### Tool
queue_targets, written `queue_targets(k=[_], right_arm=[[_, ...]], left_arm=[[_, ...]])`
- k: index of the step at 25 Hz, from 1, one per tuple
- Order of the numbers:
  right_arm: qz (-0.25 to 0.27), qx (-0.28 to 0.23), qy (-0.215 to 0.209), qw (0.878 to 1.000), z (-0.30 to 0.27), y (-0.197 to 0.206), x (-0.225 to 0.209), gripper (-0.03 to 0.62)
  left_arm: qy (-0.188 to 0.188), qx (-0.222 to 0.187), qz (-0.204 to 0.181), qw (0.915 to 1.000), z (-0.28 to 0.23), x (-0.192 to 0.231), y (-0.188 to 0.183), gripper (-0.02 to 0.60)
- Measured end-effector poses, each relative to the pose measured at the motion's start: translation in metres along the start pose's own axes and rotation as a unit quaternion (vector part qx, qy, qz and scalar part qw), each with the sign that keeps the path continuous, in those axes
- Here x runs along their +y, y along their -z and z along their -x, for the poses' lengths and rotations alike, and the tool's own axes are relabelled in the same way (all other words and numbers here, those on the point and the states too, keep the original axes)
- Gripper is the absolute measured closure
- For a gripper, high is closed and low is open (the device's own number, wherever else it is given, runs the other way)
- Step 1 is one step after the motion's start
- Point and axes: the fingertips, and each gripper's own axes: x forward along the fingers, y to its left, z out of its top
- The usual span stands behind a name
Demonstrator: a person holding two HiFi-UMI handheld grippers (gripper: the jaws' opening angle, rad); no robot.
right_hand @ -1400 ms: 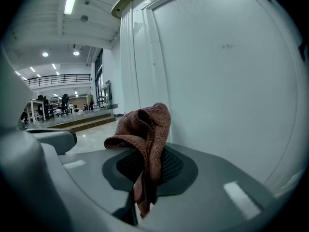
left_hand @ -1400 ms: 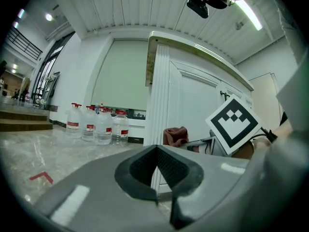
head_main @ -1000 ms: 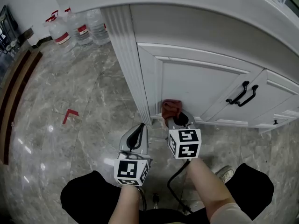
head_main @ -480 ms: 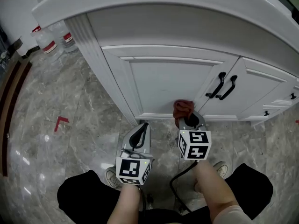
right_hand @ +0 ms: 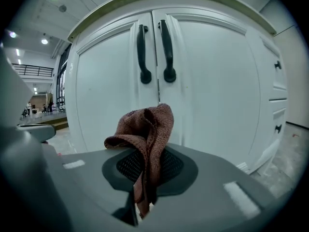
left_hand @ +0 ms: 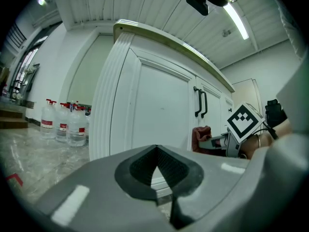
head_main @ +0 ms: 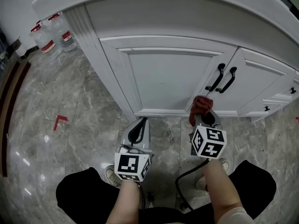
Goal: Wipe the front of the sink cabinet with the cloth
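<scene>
Pinched only thinly in the right claw (head_main: pixel 203 119), the cloth (right_hand: pixel 147 124) could tug free when rubbed along the cabinet (head_main: pixel 163 76). The left claw (head_main: pixel 141 123) is pressed together, empty.

The right gripper (right_hand: pixel 143 190) pinches a reddish-brown cloth (right_hand: pixel 147 127) between its closed jaws, facing the white cabinet (right_hand: pixel 217 91) doors and their two black handles (right_hand: pixel 143 57).

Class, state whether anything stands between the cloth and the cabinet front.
Nothing visible does. The cloth, clamped in the right gripper, faces the cabinet doors below the black handles, with no object between them.
</scene>
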Motion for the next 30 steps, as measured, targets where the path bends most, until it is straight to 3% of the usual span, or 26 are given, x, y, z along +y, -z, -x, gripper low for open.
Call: queue_targets(k=[7, 17, 21, 24, 30], right_arm=[[0.007, 0.028, -0.081, 0.996, -0.015, 0.042, 0.086, 0.516], [0.038, 0.078, -0.192, 0.978, -0.066, 0.103, 0.214, 0.514], [0.031, 0.090, -0.208, 0.973, -0.084, 0.116, 0.245, 0.514], [0.024, 0.099, -0.207, 0.973, -0.091, 0.123, 0.254, 0.514], [0.007, 0.110, -0.183, 0.977, -0.098, 0.128, 0.226, 0.514]], left_arm=[[-0.041, 0.009, -0.006, 0.9991, 0.017, 0.037, 0.010, 0.581], [-0.113, 0.044, 0.008, 0.9926, 0.057, 0.106, 0.049, 0.581], [-0.133, 0.042, 0.032, 0.9898, 0.069, 0.126, 0.054, 0.581], [-0.131, 0.046, 0.029, 0.9898, 0.069, 0.126, 0.057, 0.581], [-0.111, 0.055, 0.018, 0.9922, 0.060, 0.112, 0.063, 0.581]])
